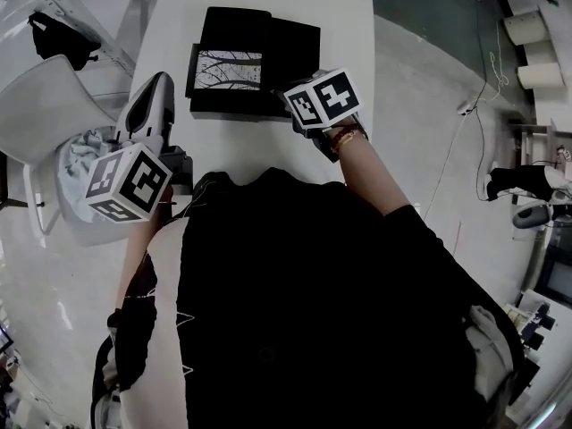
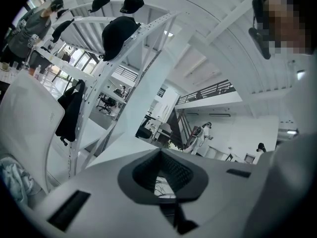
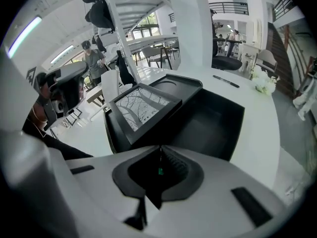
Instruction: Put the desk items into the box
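Observation:
A black box (image 1: 255,61) stands open on the white table (image 1: 349,25), and a flat item with a white branching pattern (image 1: 229,68) lies in its left half. The right gripper view shows that patterned item (image 3: 141,105) resting tilted on the box (image 3: 208,123), with the dark right half beside it. My right gripper (image 1: 323,99) hovers at the box's near right corner, pointing steeply down, and its jaws (image 3: 159,155) are shut with nothing between them. My left gripper (image 1: 152,88) is off the table's left edge, roughly level. Its jaws (image 2: 161,155) are shut and hold nothing.
A white chair (image 1: 40,105) with a pale cloth (image 1: 82,159) on it stands left of the table, under my left gripper. A pen (image 3: 225,82) and white flowers (image 3: 262,83) lie at the table's far end. A white rack with caps (image 2: 119,31) rises ahead of the left gripper.

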